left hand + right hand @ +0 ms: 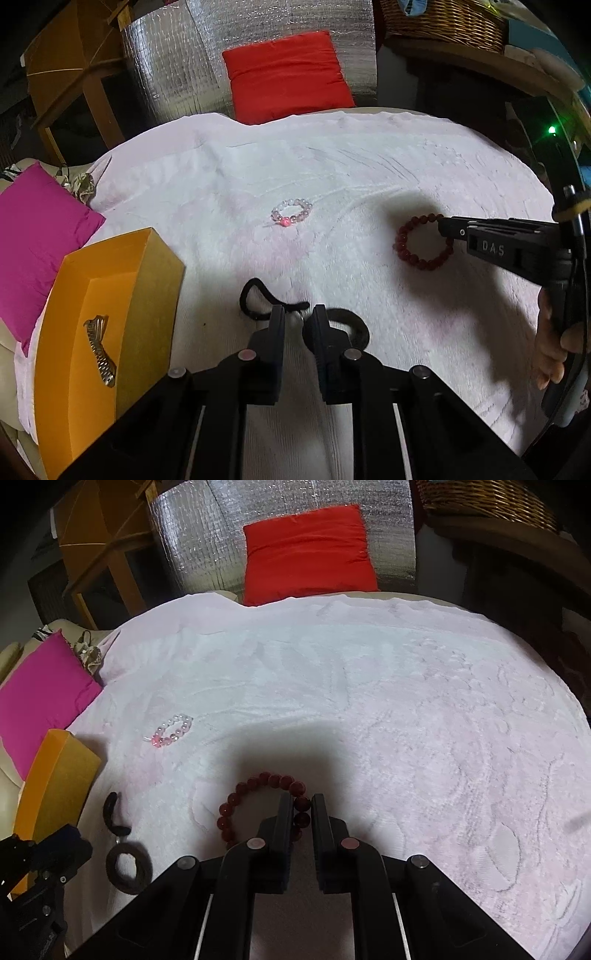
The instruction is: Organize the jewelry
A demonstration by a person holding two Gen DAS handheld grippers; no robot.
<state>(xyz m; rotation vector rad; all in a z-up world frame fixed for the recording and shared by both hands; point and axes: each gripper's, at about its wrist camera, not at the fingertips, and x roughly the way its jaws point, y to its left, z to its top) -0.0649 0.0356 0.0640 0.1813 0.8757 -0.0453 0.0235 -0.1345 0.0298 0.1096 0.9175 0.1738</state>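
My left gripper (299, 314) straddles the small link of a black cord pendant (255, 299) with a dark ring (351, 325) lying on the white cloth; its jaws are narrow, not clearly clamped. My right gripper (303, 801) has its jaws closed around beads of a dark red bead bracelet (258, 786), also seen in the left wrist view (421, 240). A pale pink bead bracelet (291, 212) lies mid-cloth, also in the right wrist view (171, 731). An orange box (159, 280) at left holds a metal watch (99, 347).
A magenta cushion (40, 236) lies beside the box. A red cushion (288, 74) leans against a silver foil sheet (177, 55) behind the cloth (369, 166). A wicker basket (443, 22) stands at far right, a wooden frame (81, 66) at far left.
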